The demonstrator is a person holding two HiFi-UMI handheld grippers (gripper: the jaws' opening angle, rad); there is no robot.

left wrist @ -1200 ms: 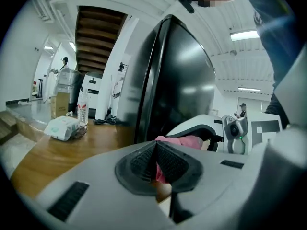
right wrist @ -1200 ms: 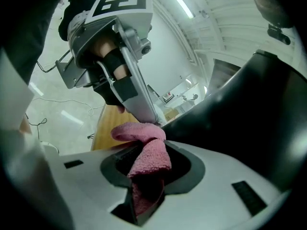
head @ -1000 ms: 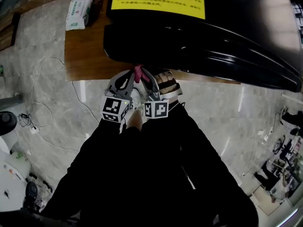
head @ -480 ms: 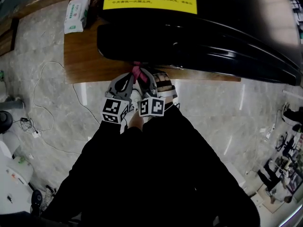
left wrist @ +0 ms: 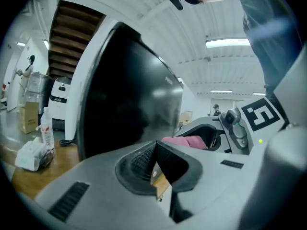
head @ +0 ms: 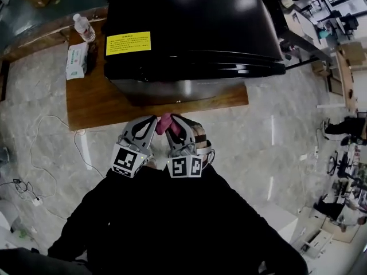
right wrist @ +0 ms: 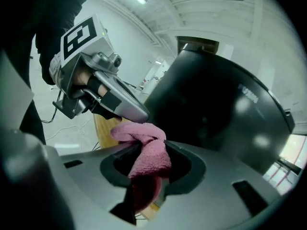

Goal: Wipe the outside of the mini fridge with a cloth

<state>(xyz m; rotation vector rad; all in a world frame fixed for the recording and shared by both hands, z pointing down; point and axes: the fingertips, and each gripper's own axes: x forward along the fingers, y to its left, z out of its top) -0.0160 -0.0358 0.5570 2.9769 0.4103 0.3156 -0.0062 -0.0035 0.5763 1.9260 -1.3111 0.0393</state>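
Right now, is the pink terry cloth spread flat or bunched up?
Bunched up. The right gripper view shows the pink terry cloth twisted into a wad, clamped in the right gripper.

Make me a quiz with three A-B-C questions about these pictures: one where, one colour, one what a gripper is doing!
1. Where is the water bottle? A on the fridge; B on the wooden table beside the fridge; C on the floor.
2. What colour is the cloth? A blue; B pink; C green.
3. The left gripper is: A wide open; B shut on the cloth; C shut on nothing.
Answers: 1 B, it stands on the wood by the fridge. 2 B, pink in the right gripper. 3 C, its jaws meet with nothing between.
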